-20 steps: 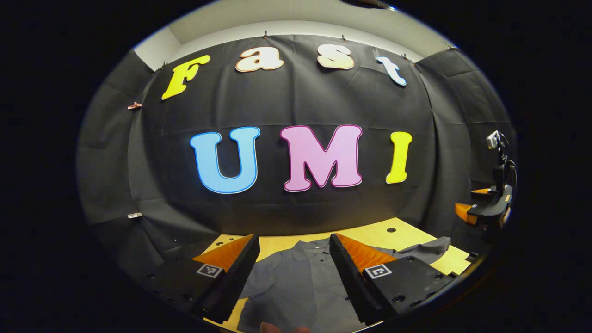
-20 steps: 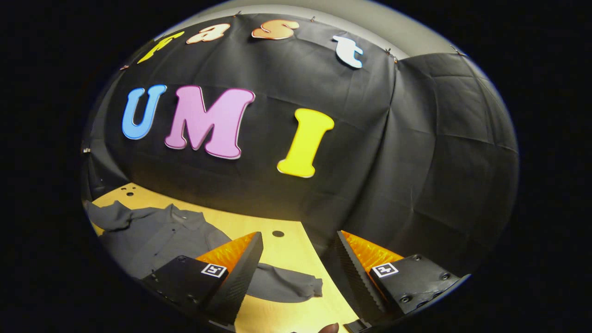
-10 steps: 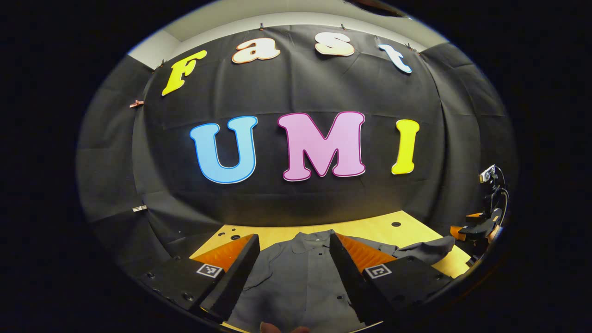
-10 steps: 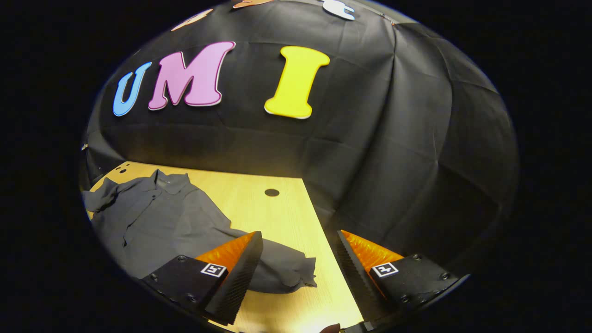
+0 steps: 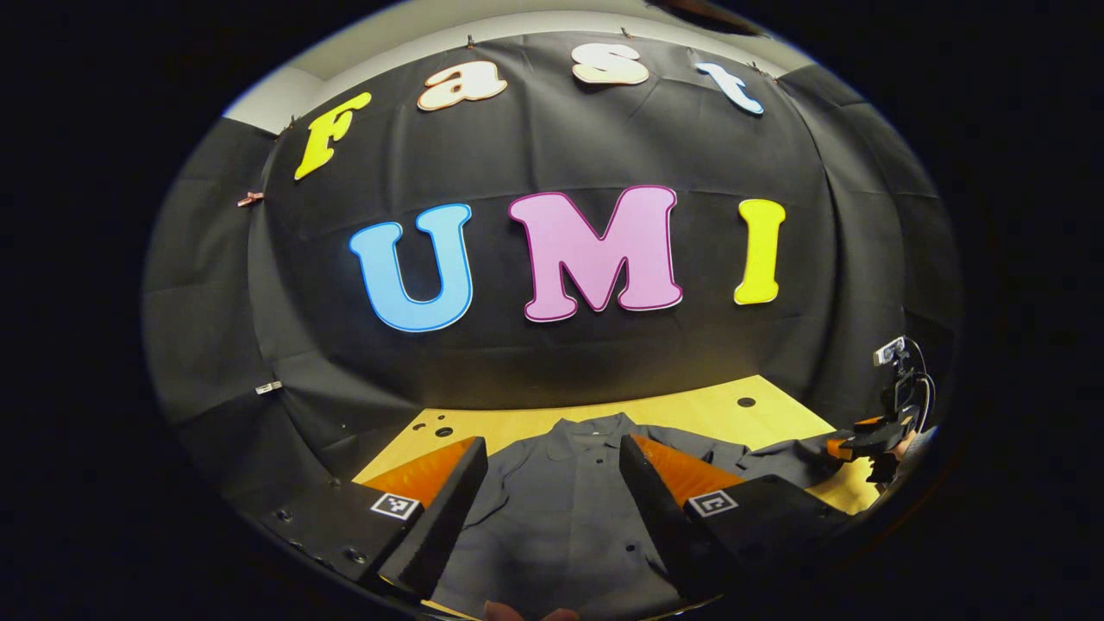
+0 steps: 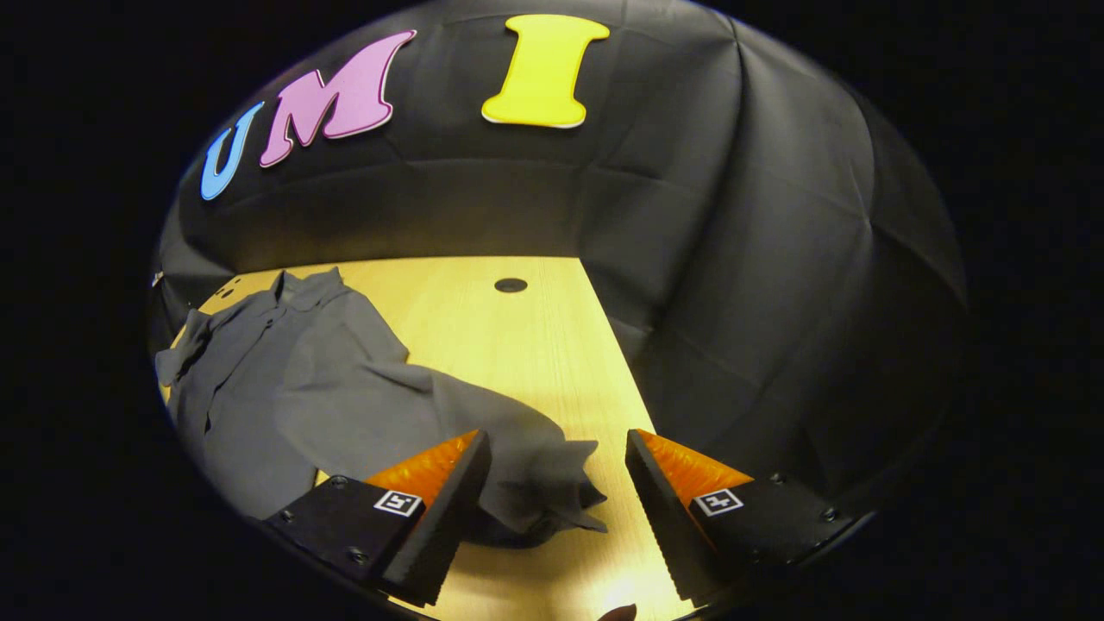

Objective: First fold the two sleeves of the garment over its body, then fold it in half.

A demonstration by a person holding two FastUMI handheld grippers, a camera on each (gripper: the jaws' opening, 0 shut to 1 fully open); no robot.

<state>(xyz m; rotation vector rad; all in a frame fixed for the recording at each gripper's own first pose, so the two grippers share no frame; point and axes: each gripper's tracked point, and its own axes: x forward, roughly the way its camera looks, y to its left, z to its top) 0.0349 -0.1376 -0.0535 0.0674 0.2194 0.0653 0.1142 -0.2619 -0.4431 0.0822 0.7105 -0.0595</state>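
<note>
While the left gripper (image 5: 552, 470) hangs with its jaws spread and empty over the chest of the grey shirt (image 5: 561, 509), which lies flat and buttoned on the wooden table (image 5: 690, 418), little has shifted on that side over the last second. Further right, the right gripper (image 6: 556, 466) has tipped down and closed in on the crumpled sleeve (image 6: 517, 466), jaws parted and grasping nothing, its cuff now between the fingers. Judging by that, the first sleeve fold is about to begin.

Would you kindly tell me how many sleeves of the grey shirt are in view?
2: one sleeve lies spread toward the right gripper, the other sleeve lies at the grey shirt's far side.
</note>
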